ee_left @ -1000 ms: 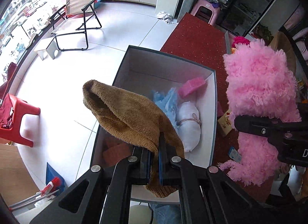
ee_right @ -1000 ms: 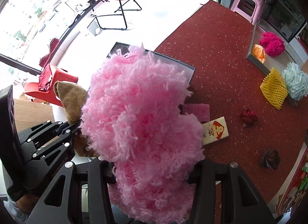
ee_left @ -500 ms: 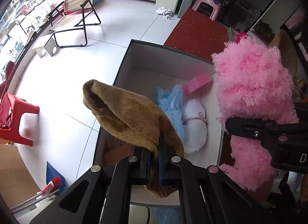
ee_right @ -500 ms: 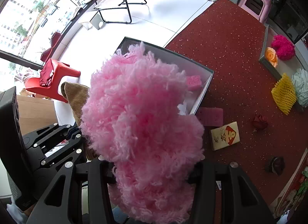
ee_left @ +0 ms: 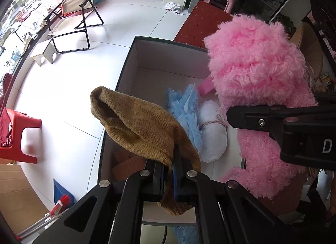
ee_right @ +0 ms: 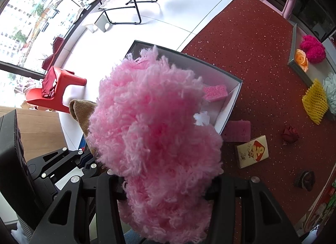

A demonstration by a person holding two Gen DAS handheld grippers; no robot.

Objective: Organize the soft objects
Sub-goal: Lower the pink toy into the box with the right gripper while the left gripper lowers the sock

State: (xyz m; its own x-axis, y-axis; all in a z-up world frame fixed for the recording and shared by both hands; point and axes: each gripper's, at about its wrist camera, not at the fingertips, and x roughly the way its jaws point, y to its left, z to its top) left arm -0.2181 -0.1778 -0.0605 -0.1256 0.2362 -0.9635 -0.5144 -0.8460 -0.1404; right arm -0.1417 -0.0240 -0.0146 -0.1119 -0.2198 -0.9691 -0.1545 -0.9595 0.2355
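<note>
My left gripper (ee_left: 171,166) is shut on a brown knitted cloth (ee_left: 138,126) and holds it above the near left part of an open white box (ee_left: 134,63). My right gripper (ee_right: 166,185) is shut on a big fluffy pink yarn bundle (ee_right: 155,126), which hangs over the box's right side (ee_left: 256,88). In the box lie a blue fluffy piece (ee_left: 184,107), a white tied pouch (ee_left: 212,135), a pink sponge (ee_right: 215,93) and a brown block (ee_left: 130,164). The brown cloth also shows in the right wrist view (ee_right: 82,109).
The box stands at the edge of a red carpeted table (ee_right: 252,55). On the table lie a pink sponge (ee_right: 237,131), a small card box (ee_right: 253,151), a dark rose (ee_right: 290,135), a yellow net (ee_right: 315,101) and a tray (ee_right: 294,55) with flowers. A red stool (ee_left: 21,130) stands on the floor at left.
The pink bundle in my right gripper has moved left from over the table to over the box's right side. My left gripper still holds the brown cloth over the box.
</note>
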